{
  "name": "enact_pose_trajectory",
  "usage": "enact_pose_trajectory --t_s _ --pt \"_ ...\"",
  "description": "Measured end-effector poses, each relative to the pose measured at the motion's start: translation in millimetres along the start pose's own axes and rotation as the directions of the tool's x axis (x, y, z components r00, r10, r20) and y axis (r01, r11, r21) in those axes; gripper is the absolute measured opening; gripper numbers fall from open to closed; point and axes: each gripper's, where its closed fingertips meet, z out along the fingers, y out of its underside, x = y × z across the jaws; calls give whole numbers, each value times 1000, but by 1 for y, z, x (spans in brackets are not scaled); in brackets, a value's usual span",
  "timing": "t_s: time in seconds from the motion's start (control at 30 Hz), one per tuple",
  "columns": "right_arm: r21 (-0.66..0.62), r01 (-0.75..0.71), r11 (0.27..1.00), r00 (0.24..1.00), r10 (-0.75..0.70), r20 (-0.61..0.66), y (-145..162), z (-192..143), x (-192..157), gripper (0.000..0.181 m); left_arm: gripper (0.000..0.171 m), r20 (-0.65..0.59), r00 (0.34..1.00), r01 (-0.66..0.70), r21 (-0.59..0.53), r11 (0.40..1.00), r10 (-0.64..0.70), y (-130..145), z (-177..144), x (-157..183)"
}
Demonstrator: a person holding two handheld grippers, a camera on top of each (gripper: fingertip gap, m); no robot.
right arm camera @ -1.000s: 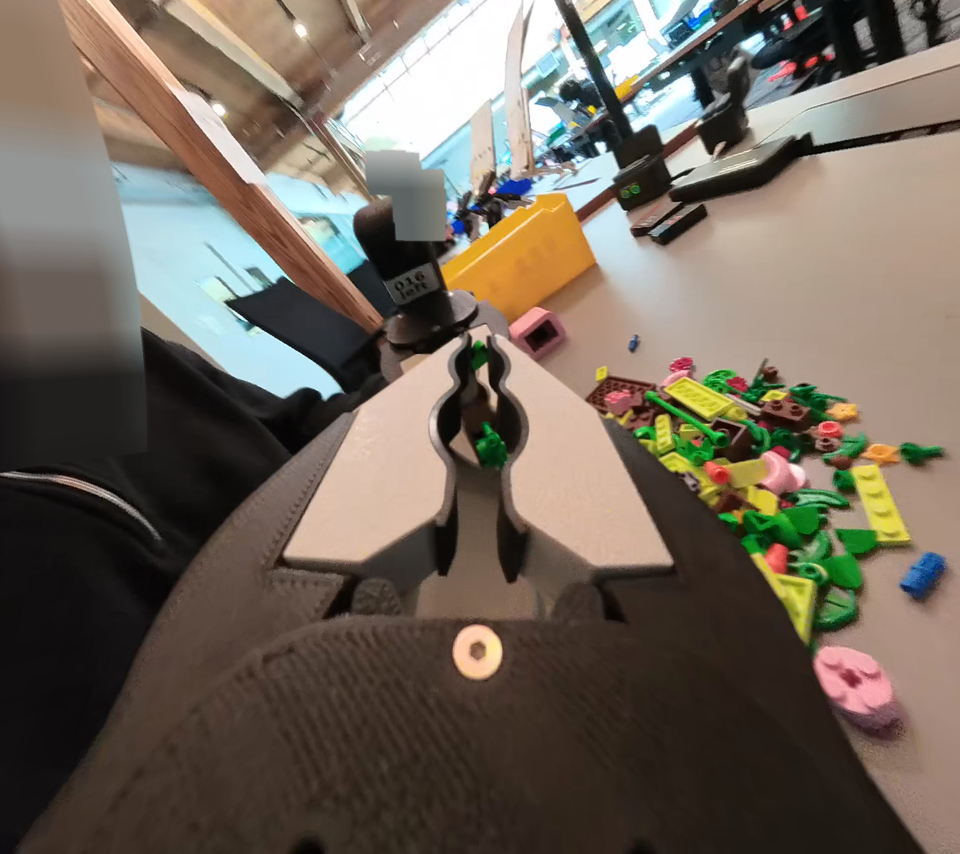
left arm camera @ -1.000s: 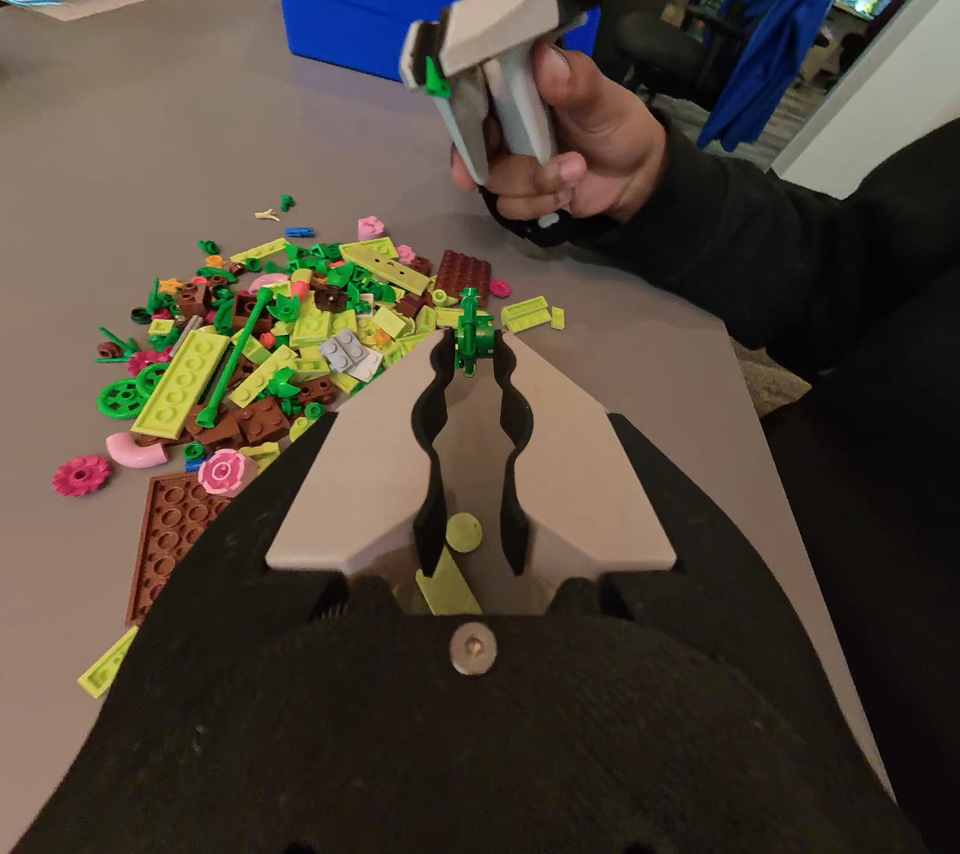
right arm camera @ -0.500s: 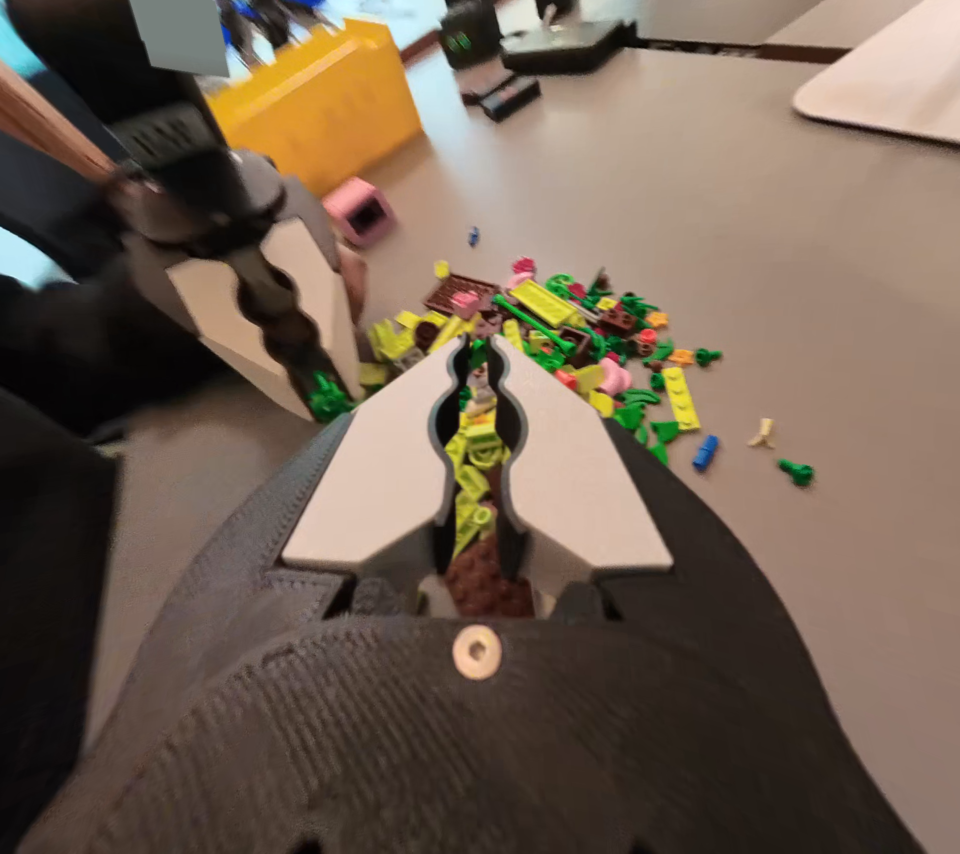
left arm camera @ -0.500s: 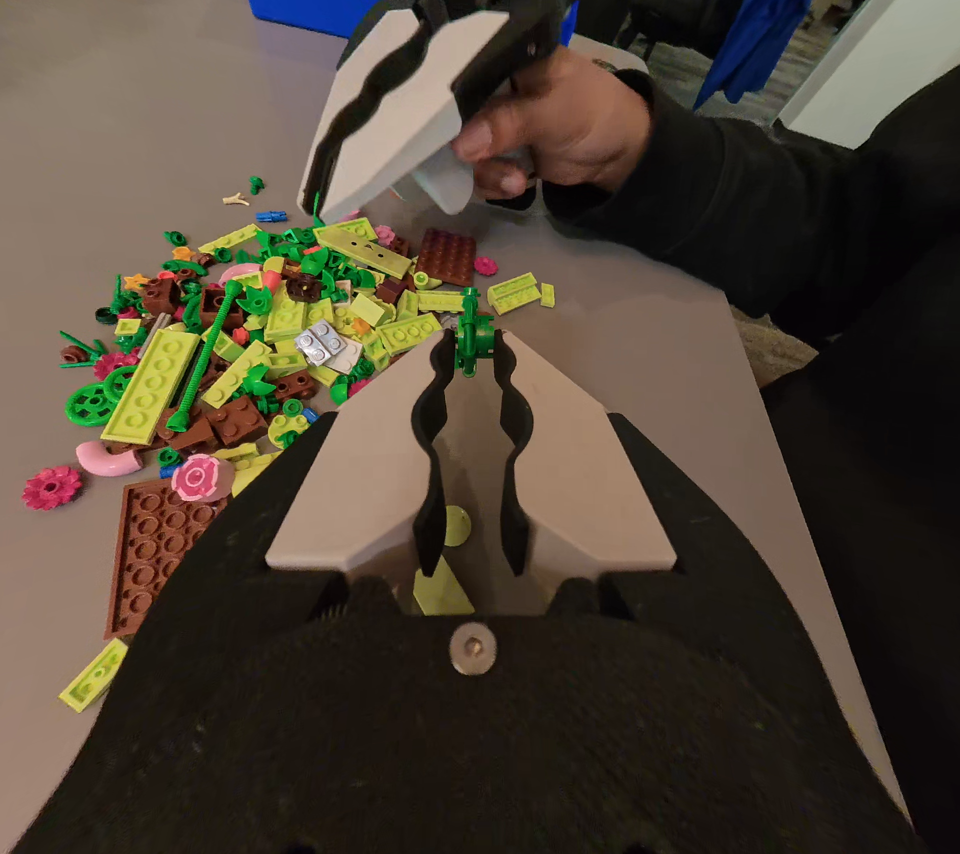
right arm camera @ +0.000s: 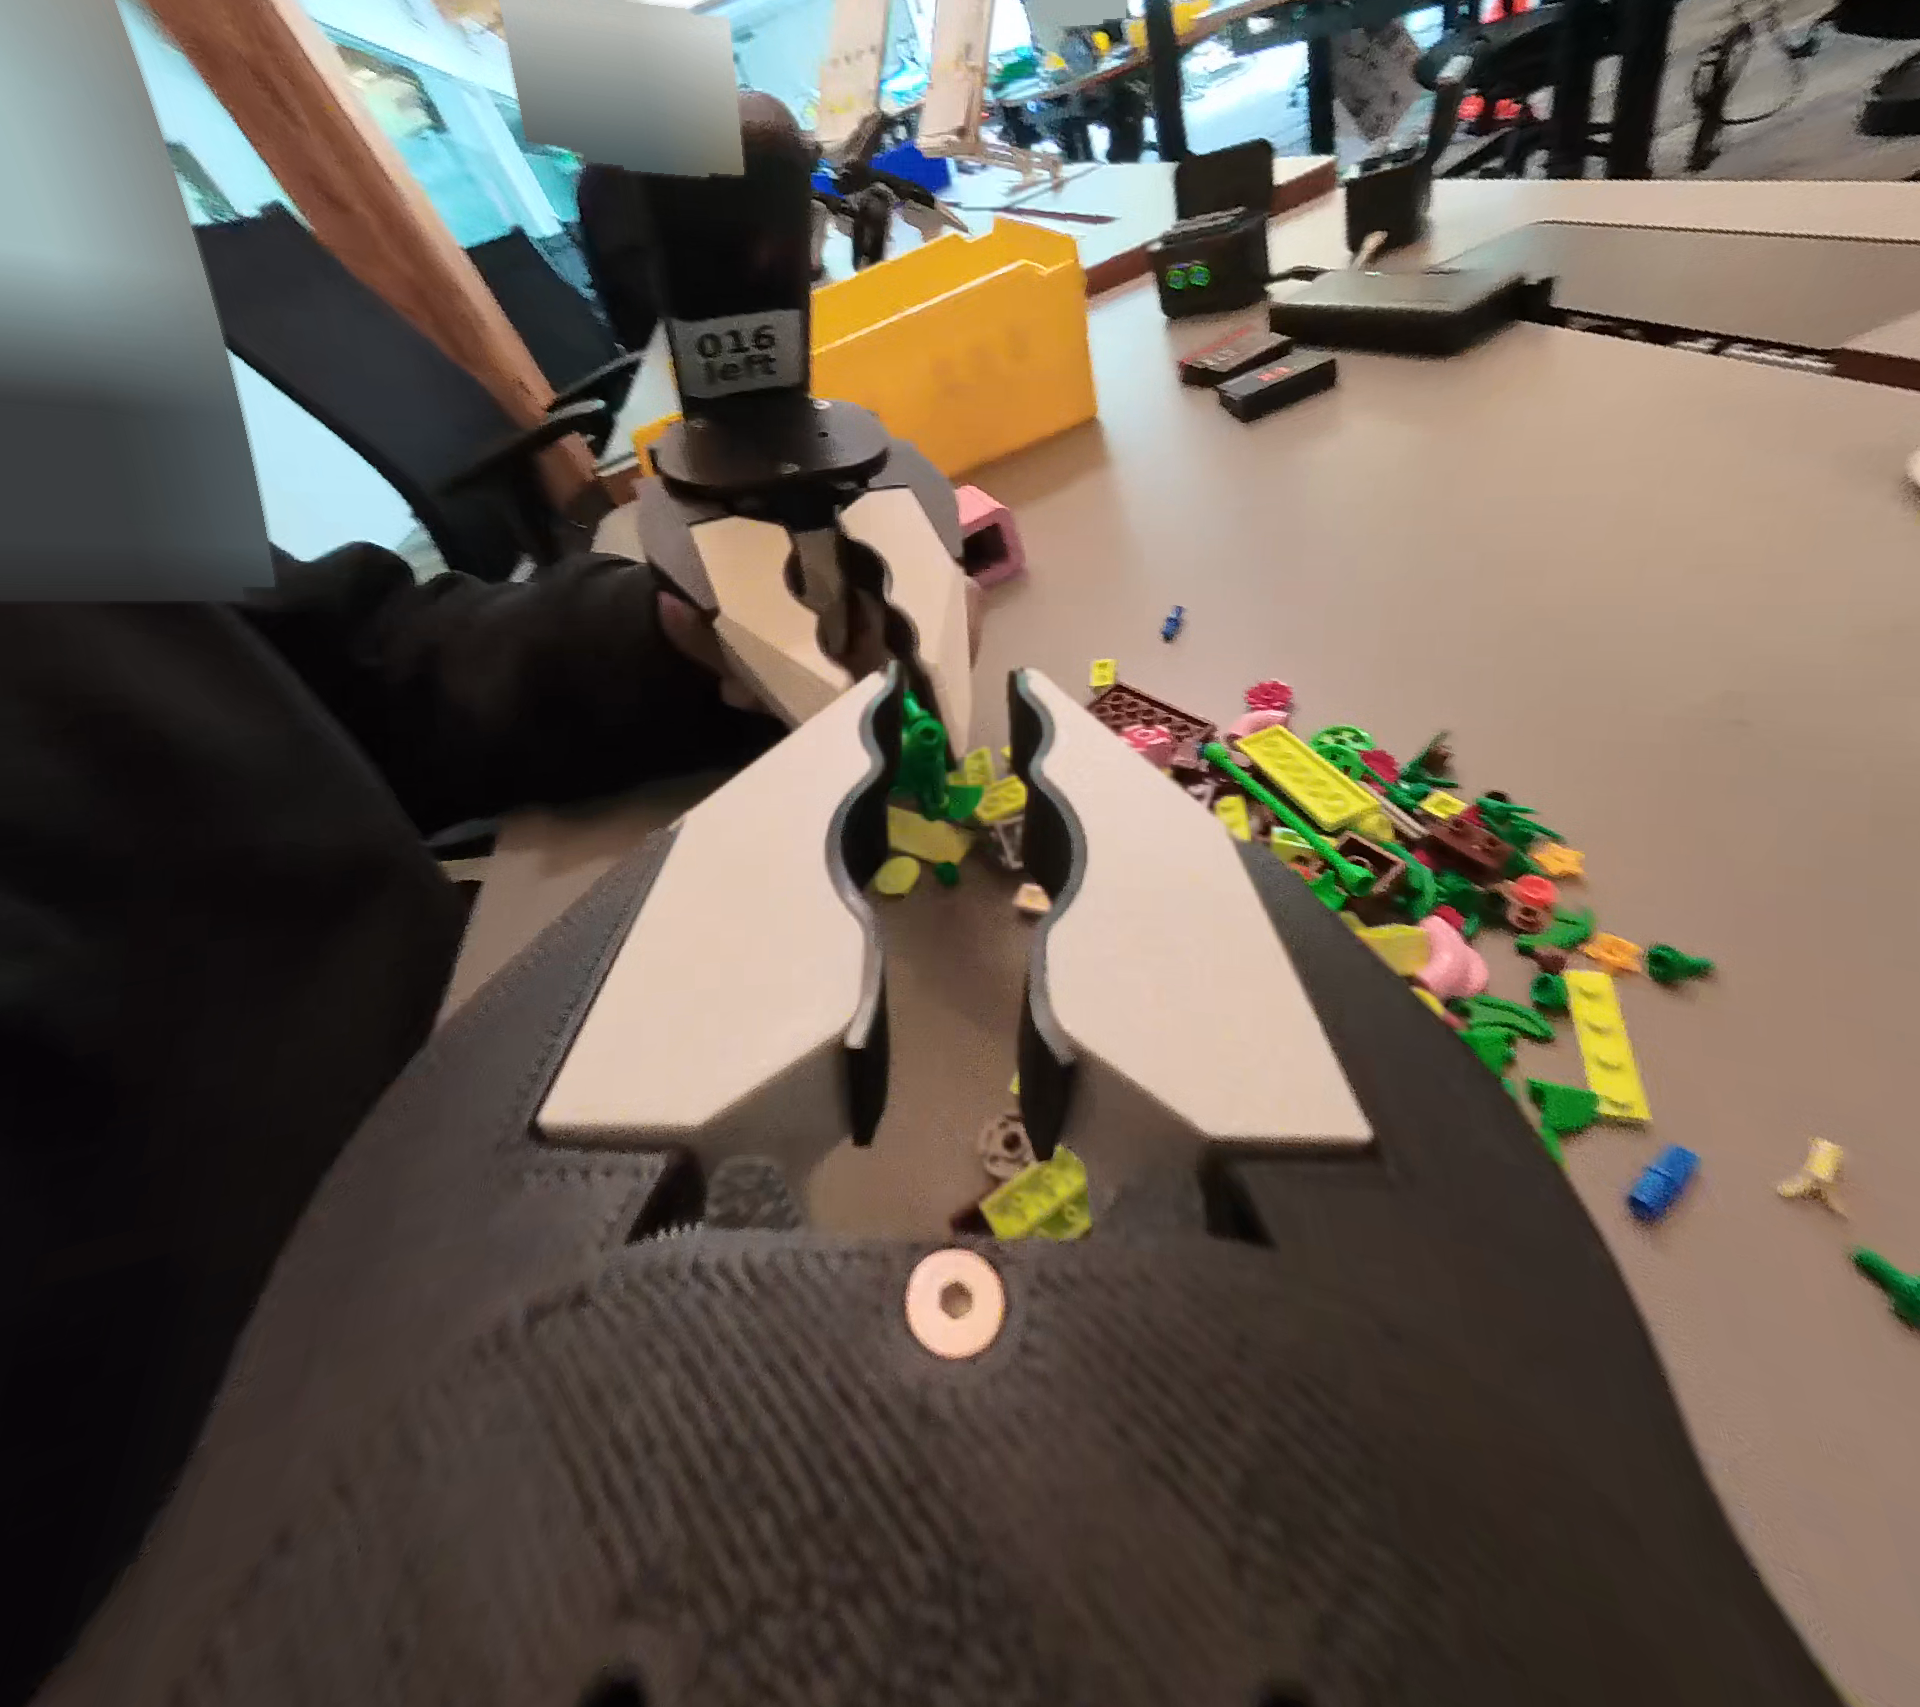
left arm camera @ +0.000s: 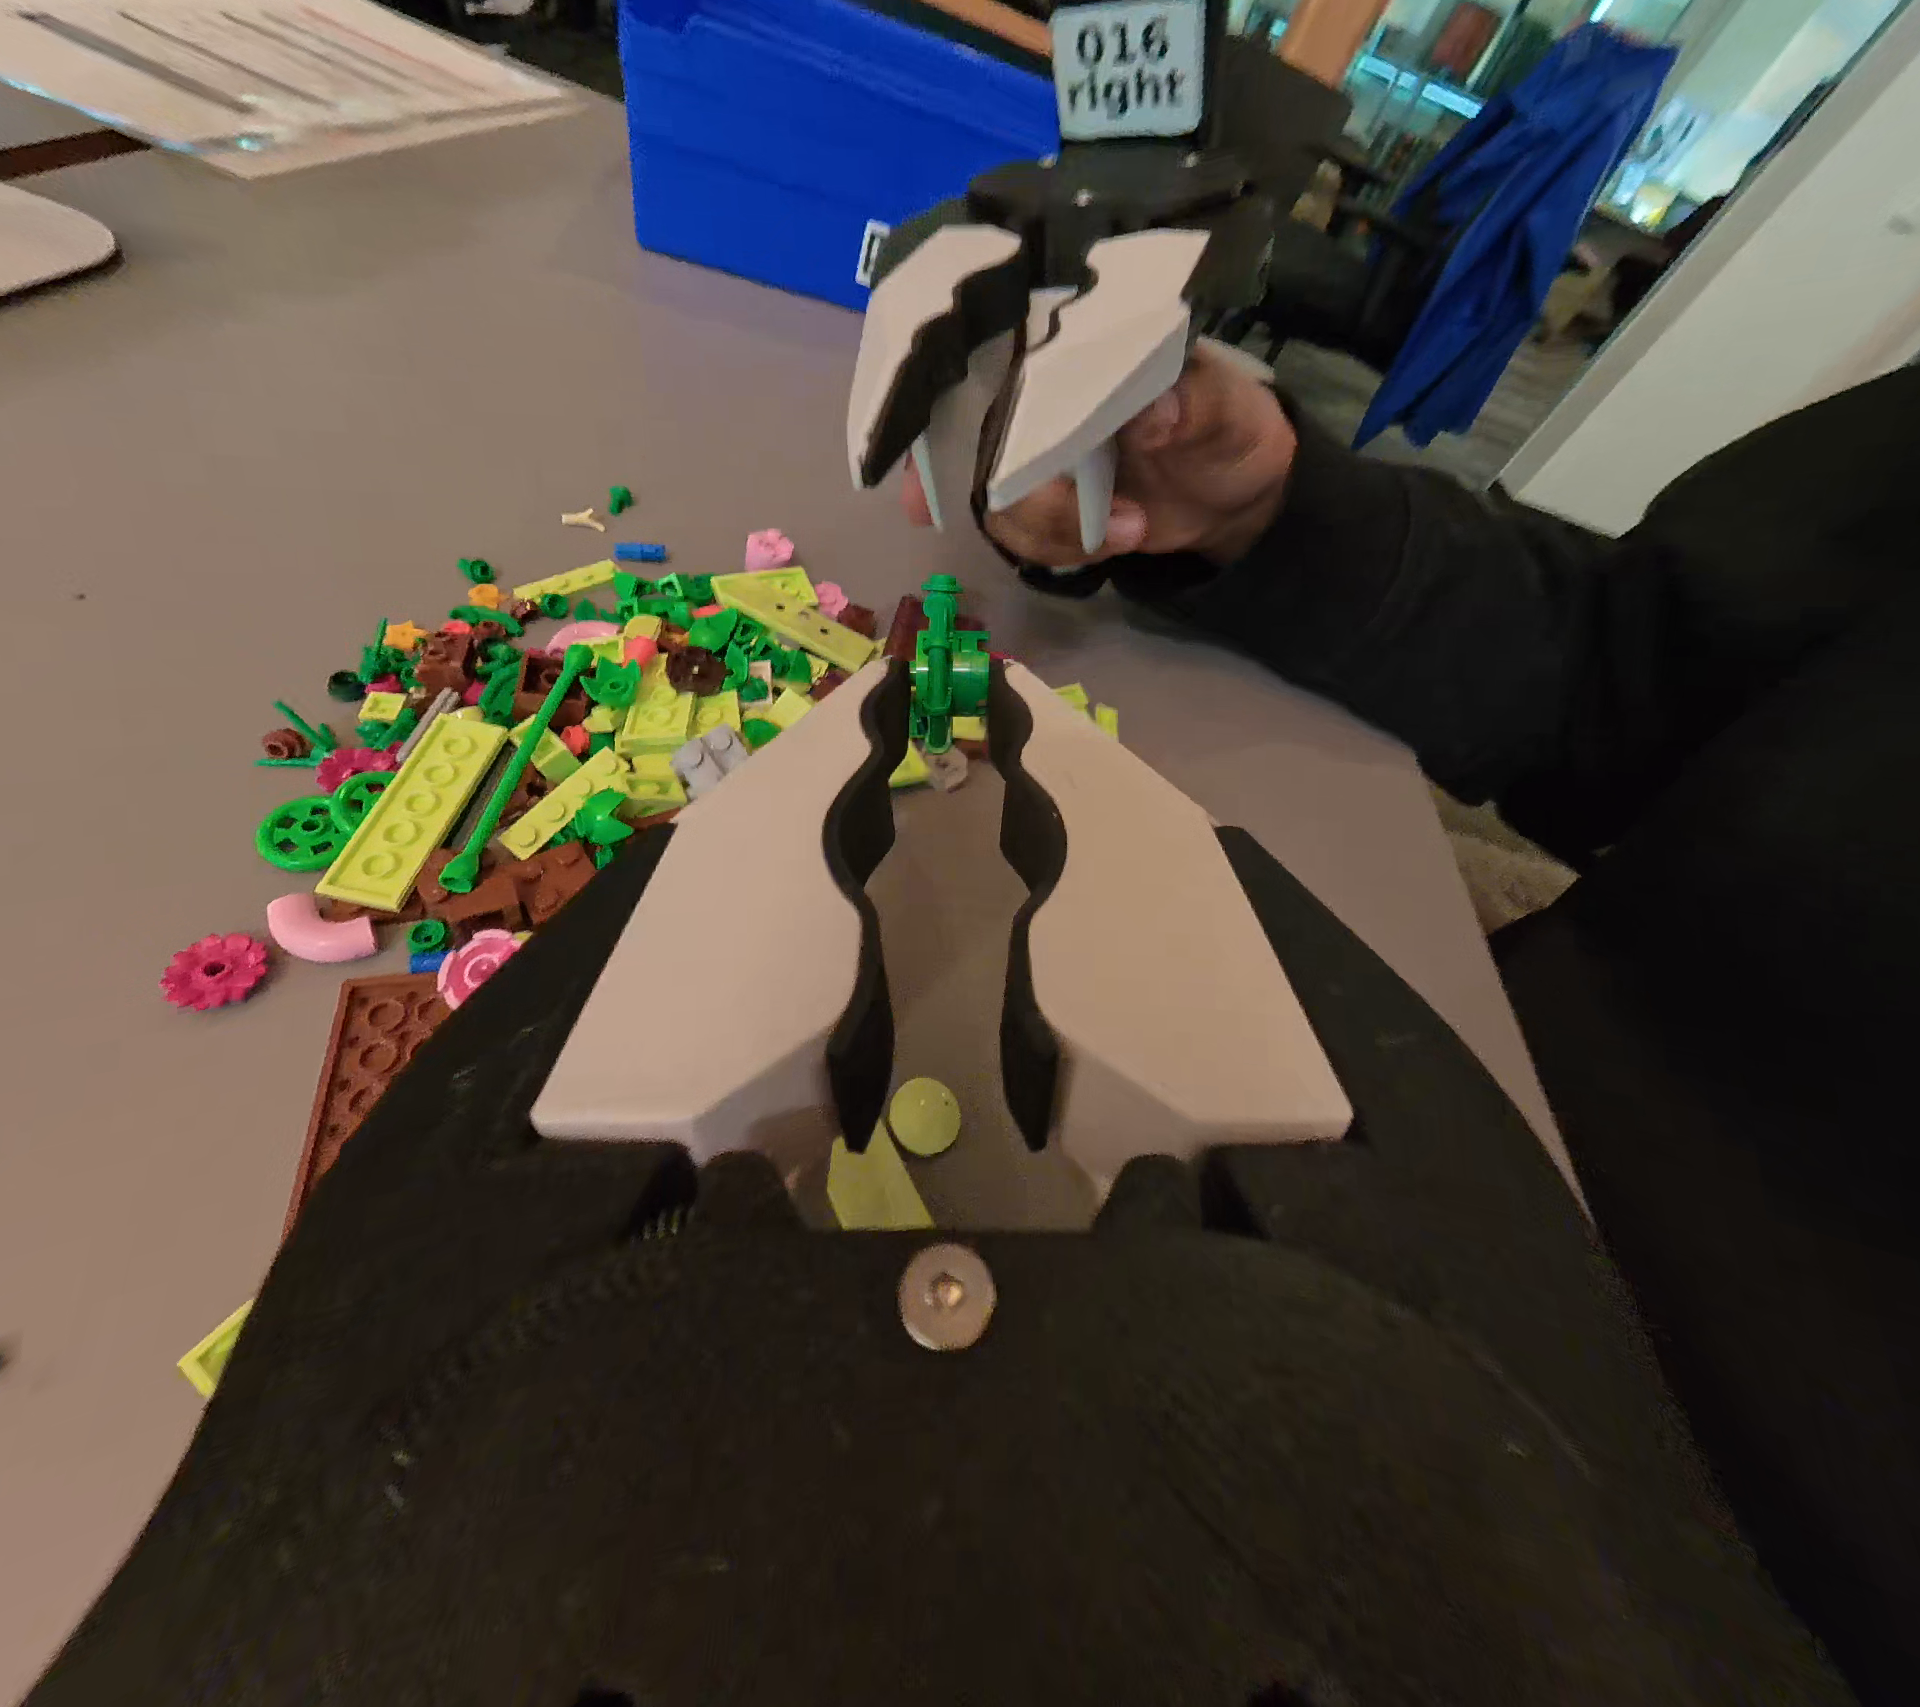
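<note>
The left gripper (left arm camera: 943,689) has its 2 fingers closed to a narrow gap and pinches a small green toy-brick assembly (left arm camera: 943,662) between the fingertips. The assembly stands upright, a thin green stem with a round green part clipped to its side, held above the near edge of the pile of loose toy bricks (left arm camera: 540,743).

The right gripper (right arm camera: 951,691) is empty. Its fingers stand apart with a clear gap, and nothing is between them. In the left wrist view the right gripper (left arm camera: 940,468) hangs tips-down above the far right edge of the pile, apart from the bricks, with a hand (left arm camera: 1195,452) behind it on the grip.

In the right wrist view the left gripper (right arm camera: 925,722) sits just beyond the right gripper's tips, with the green assembly (right arm camera: 920,758) showing just inside the right gripper's left finger.

The pile lies on a grey table (left arm camera: 364,369). It contains lime plates, brown plates, green leaf and stem parts, and pink and magenta flower parts. A brown studded plate (left arm camera: 374,1055) lies at the near left of the pile. A blue bin (left arm camera: 810,130) stands at the far side of the table. A yellow bin (right arm camera: 956,348) and a small pink block (right arm camera: 992,545) stand behind the left gripper in the right wrist view.
</note>
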Motion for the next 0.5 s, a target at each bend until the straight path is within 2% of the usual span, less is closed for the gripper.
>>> enact_pose_trajectory --t_s 0.17,0.27,0.4,0.5 --pt "-42 6 999 999 -5 41 8 7 -8 17 12 -45 998 37 50 998 -34 -8 -3 5" --pt "-63 18 998 998 -15 56 12 10 -12 8 12 -53 998 37 34 999 -35 -5 -1 7" --pt "-58 12 998 997 -8 75 10 8 -15 4 12 -60 998 36 28 999 -34 -4 1 9" --pt "-12 -14 1000 996 15 85 1 6 -17 3 13 -94 992 86 67 994 -80 -13 -1 13"
